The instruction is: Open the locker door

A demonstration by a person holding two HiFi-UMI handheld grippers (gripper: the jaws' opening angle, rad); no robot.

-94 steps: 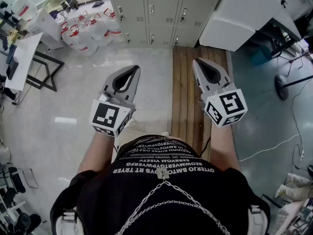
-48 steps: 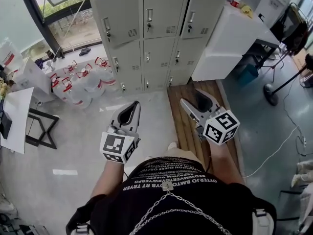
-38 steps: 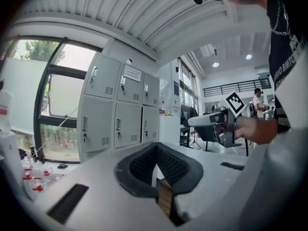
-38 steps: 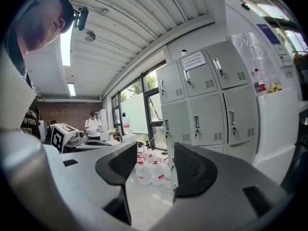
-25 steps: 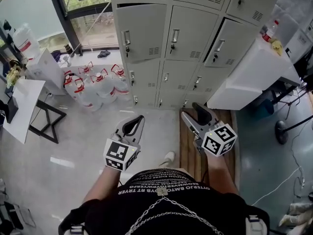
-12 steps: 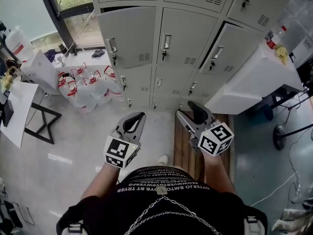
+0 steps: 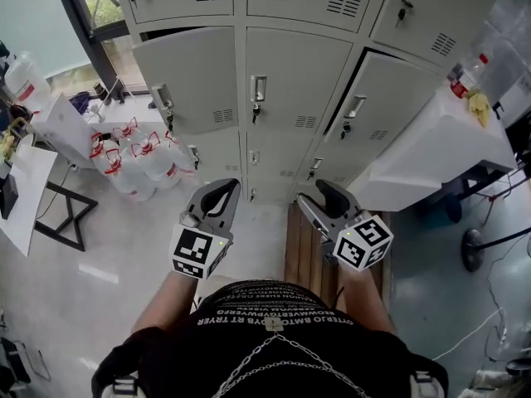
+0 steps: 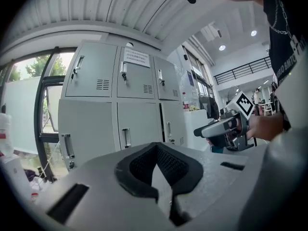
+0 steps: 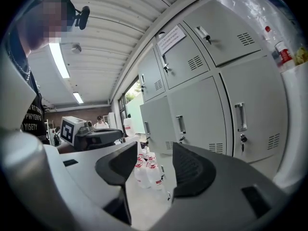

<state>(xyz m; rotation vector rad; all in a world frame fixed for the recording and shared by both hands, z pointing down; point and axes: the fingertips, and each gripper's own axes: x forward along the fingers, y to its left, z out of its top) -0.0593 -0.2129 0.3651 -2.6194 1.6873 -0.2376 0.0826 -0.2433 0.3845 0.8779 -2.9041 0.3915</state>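
Observation:
A bank of grey metal lockers stands ahead of me, each door with a vertical handle and a key lock. The middle door looks flush. The right door shows a dark gap along its left edge, and the left door has a gap along its top. My left gripper is held low in front of me, shut with nothing in it, well short of the lockers. My right gripper is beside it, open and empty. In the gripper views, the left gripper and right gripper both face the doors.
Several water jugs stand on the floor at the lockers' left foot. A white counter with a bottle abuts the lockers on the right. A wooden strip runs underfoot. A white table on a black frame is at far left.
I have come closer to the lockers and the view has lifted, so upper rows now fill the top. Both grippers stayed low in front of me, unchanged.

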